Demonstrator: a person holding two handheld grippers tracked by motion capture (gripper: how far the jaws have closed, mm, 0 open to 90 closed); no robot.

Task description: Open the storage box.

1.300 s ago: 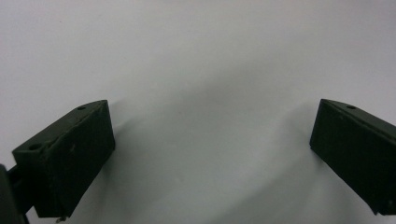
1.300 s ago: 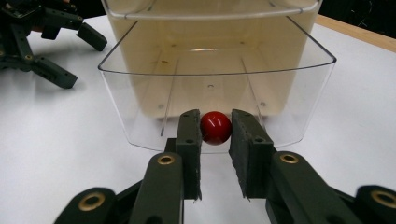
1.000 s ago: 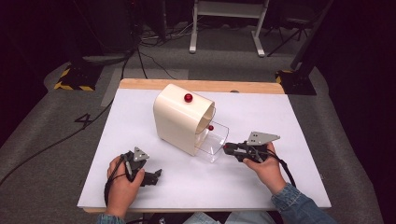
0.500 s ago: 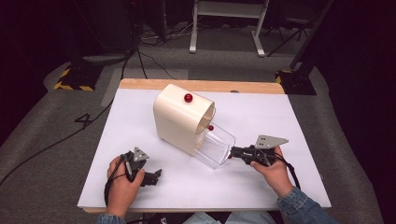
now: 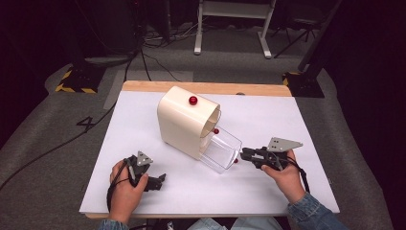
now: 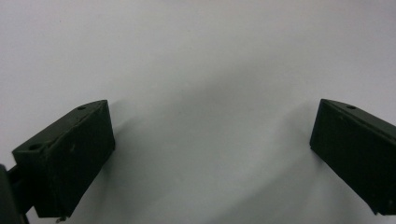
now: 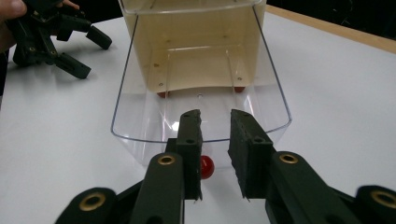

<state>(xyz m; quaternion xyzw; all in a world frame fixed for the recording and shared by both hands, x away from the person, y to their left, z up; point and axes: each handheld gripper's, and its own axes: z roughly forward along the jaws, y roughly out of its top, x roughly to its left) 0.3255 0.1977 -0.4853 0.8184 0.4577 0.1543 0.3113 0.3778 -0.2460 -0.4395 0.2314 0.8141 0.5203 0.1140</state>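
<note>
On the left of the white worktop [image 5: 143, 120], the left gripper [image 5: 154, 182] rests with its jaws wide open and nothing in them. In the middle stands a cream box [image 5: 184, 122] with a clear drawer [image 5: 221, 149] pulled out toward the right. The right gripper [image 7: 215, 140] sits at the drawer's front. Its jaws have just opened a little, and the red knob [image 7: 206, 166] is between them, no longer pinched. If the hand pulls now, the jaws could slip off the small round knob. There is lots of bare room on the right, but the near edge is close.
</note>
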